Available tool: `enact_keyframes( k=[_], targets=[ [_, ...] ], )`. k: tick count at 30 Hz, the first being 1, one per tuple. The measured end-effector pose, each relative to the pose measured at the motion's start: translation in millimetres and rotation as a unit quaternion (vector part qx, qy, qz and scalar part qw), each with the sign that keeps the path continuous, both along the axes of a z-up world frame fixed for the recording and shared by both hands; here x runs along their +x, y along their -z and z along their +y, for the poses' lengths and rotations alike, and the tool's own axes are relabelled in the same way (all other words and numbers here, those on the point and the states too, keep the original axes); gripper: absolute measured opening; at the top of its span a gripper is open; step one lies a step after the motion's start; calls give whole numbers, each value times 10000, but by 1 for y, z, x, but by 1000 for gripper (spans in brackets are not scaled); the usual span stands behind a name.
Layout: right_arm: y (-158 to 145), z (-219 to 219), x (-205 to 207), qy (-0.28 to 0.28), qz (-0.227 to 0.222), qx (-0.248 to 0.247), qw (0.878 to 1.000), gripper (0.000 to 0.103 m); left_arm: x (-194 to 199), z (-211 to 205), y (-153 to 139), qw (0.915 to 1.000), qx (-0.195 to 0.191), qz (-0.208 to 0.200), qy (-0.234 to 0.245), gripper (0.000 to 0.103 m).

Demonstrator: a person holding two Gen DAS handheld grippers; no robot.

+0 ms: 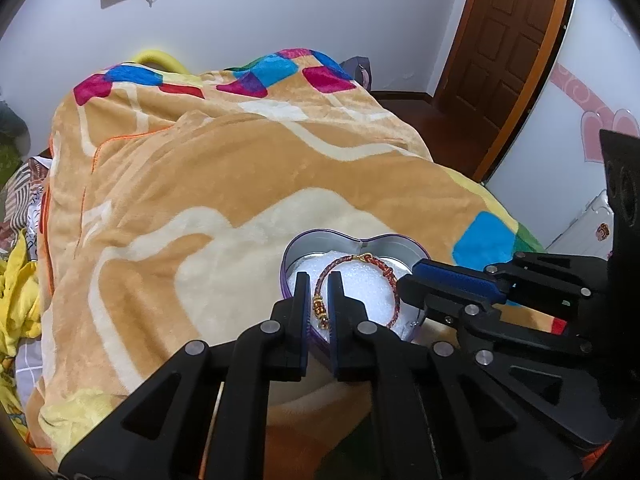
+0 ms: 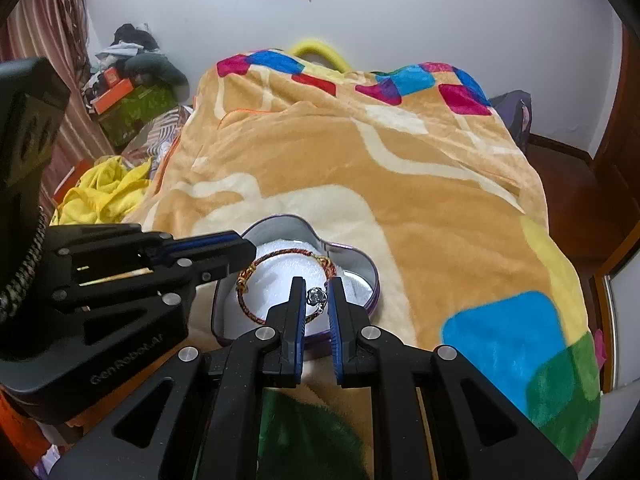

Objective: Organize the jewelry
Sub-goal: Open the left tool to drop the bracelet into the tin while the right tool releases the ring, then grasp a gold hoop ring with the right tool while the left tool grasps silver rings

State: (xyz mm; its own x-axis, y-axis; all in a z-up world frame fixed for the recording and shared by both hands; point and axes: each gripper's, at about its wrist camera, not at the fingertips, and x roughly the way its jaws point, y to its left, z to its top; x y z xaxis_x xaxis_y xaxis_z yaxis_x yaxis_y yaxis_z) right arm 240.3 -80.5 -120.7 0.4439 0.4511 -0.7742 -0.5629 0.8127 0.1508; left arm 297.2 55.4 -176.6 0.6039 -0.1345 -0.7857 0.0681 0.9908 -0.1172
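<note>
A purple heart-shaped tin (image 1: pixel 362 241) (image 2: pixel 362 258) with white foam inside sits on the bed. A red braided bracelet (image 1: pixel 352 261) (image 2: pixel 280 255) with gold beads lies on the foam. My left gripper (image 1: pixel 319 282) is over the tin, its jaws narrowly apart on either side of the bracelet's gold beads (image 1: pixel 319 308). My right gripper (image 2: pixel 316 286) is over the tin's near edge, shut on a small silver ring or charm (image 2: pixel 316 296). Each gripper shows in the other's view: the right one (image 1: pixel 452 280) and the left one (image 2: pixel 208 250).
An orange plush blanket (image 1: pixel 240 168) (image 2: pixel 400 168) with coloured squares covers the bed. Yellow cloth (image 2: pixel 104 192) and cluttered boxes (image 2: pixel 128 104) lie at the left. A brown door (image 1: pixel 508 40) stands at the right.
</note>
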Motion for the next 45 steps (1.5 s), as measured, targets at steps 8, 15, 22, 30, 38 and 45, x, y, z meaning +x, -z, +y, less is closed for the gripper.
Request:
enact_keyframes(
  k=[8, 15, 22, 30, 38, 45],
  targets=[
    [-10, -1, -8, 52, -182, -153, 9997, 23, -20, 7, -18, 9998, 21, -175, -80, 19],
    [-27, -5, -22, 95, -456, -165, 9988, 26, -39, 9, -32, 9995, 72, -279, -109, 22],
    [-42, -14, -38, 161, -661, -123, 9976, 26, -63, 5, -44, 9992, 77, -390, -104, 29],
    [-49, -31, -60, 315, -771, -106, 9965, 26, -85, -7, -46, 9994, 59, -346, 10, 30],
    [-37, -48, -75, 441, -623, -133, 9970, 26, -106, -26, -28, 9996, 58, -90, 246, 30],
    [-15, -56, -88, 447, -339, -226, 9982, 26, -119, -39, -11, 9992, 53, 138, 373, 30]
  ],
)
